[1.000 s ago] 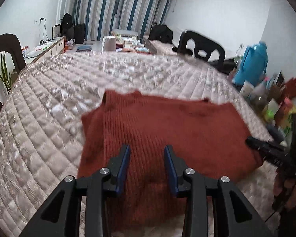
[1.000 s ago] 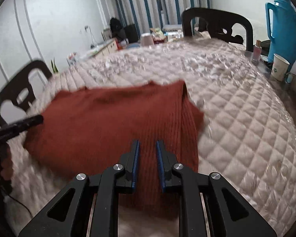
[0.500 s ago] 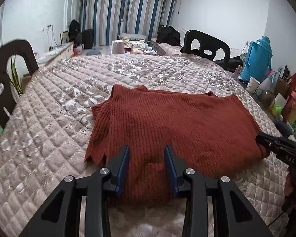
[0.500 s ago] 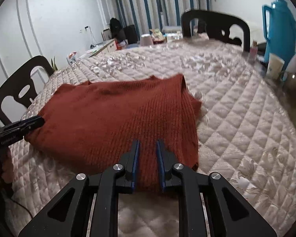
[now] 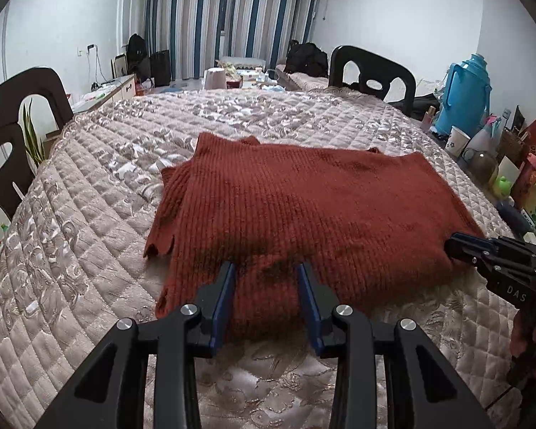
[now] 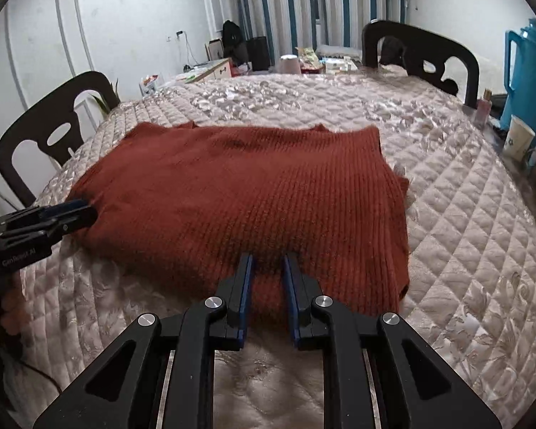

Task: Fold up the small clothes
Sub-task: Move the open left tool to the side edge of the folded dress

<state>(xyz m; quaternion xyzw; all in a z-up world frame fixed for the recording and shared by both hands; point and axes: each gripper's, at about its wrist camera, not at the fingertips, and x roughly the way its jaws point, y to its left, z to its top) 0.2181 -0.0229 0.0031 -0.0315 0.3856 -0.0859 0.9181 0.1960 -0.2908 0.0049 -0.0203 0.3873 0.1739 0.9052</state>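
A rust-red ribbed knit sweater [image 5: 303, 207] lies folded in layers on the quilted beige table cover [image 5: 89, 250]; it also shows in the right wrist view [image 6: 253, 193]. My left gripper [image 5: 267, 275] is open, its fingers straddling the sweater's near edge at the left part. My right gripper [image 6: 268, 262] is open a little, its fingers on either side of the near edge at the right part. Each gripper shows in the other's view, at the sweater's side edge: the right gripper [image 5: 461, 246] and the left gripper [image 6: 78, 211].
Dark chairs stand at the left [image 5: 14, 136] and far side [image 5: 371, 71]. A blue thermos [image 5: 464, 93], a paper cup [image 5: 457, 143] and small items crowd the right edge. Clutter sits at the far end [image 5: 239, 75].
Both grippers have drawn back toward the near edge of the sweater, and the right gripper has opened slightly. The sweater now lies flatter and more squared on the cover.
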